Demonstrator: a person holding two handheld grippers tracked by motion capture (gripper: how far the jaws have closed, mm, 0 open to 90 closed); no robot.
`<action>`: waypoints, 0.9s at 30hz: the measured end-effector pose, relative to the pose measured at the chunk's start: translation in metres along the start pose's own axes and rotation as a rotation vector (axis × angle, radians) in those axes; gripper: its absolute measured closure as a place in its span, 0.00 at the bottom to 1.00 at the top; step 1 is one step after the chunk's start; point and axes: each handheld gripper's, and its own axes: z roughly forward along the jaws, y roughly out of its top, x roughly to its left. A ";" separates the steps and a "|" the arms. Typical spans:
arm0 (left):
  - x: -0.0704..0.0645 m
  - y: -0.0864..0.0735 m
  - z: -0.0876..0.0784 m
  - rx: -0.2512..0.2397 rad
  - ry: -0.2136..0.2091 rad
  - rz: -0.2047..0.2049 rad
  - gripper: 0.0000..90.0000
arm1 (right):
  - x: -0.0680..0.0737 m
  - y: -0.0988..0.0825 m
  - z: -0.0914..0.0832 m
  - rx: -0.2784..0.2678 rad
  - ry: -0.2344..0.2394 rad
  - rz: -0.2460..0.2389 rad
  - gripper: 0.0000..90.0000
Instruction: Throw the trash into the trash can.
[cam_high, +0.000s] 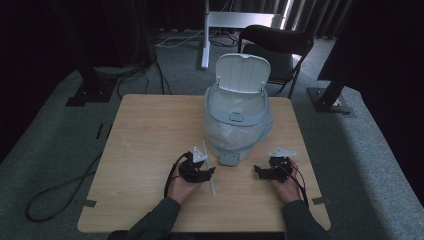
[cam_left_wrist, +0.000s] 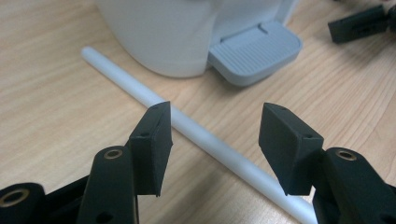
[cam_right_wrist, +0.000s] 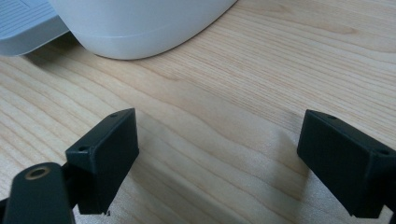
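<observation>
A white pedal bin (cam_high: 236, 117) stands on the wooden table (cam_high: 145, 130) with its lid up and a clear bag inside. Its grey pedal (cam_left_wrist: 254, 50) faces me. A thin white rod (cam_high: 209, 167) lies on the table left of the pedal. My left gripper (cam_high: 207, 172) hovers over the rod's near part, open, and the rod (cam_left_wrist: 205, 140) passes between its jaws without being clamped. My right gripper (cam_high: 257, 171) rests low over bare wood right of the pedal, open with nothing between its jaws. The bin's base (cam_right_wrist: 135, 28) shows just ahead of it.
A black folding chair (cam_high: 277, 47) stands behind the table, with a white stand leg (cam_high: 205, 35) and cables (cam_high: 135, 75) on the grey floor. The table's left half (cam_high: 145, 145) is bare wood.
</observation>
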 end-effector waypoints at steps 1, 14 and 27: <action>0.000 -0.002 0.002 0.006 -0.002 -0.004 0.49 | 0.000 0.000 0.000 0.000 0.000 0.000 0.13; 0.006 -0.006 0.011 0.045 0.022 -0.033 0.53 | 0.000 0.000 0.000 0.000 0.000 0.000 0.13; 0.011 -0.008 0.011 0.086 0.063 -0.044 0.68 | 0.000 0.000 0.000 0.001 -0.001 0.000 0.13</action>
